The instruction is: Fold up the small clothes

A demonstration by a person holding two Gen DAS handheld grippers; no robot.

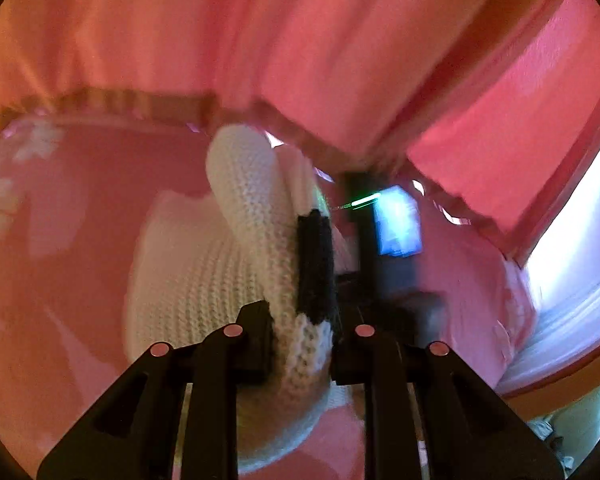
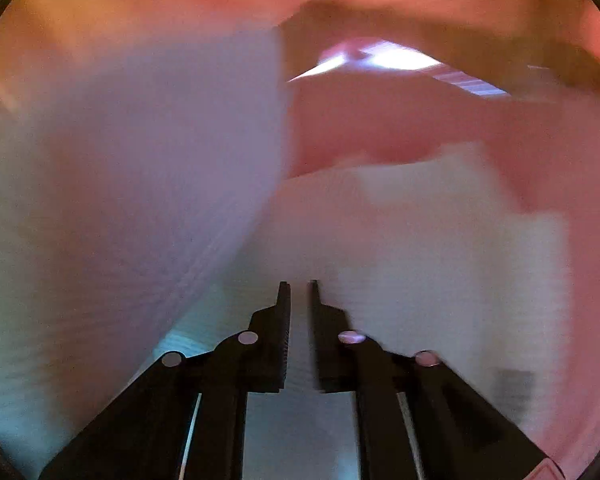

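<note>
A small white knitted garment [image 1: 243, 240] with a black band [image 1: 316, 264] hangs lifted over a pink bedcover [image 1: 67, 240]. My left gripper [image 1: 302, 340] is shut on its white edge, just below the black band. In the right wrist view the same white knit [image 2: 420, 240] fills most of the blurred frame, with a raised fold [image 2: 119, 160] at the left. My right gripper [image 2: 299, 312] is shut on a thin layer of the white knit, with its jaws nearly together.
Pink curtains [image 1: 300, 40] hang behind the bed. The other gripper's dark body with a blue and green light [image 1: 396, 224] shows beyond the garment. A bright window [image 1: 580, 220] is at the right. The bedcover also shows in the right wrist view [image 2: 420, 120].
</note>
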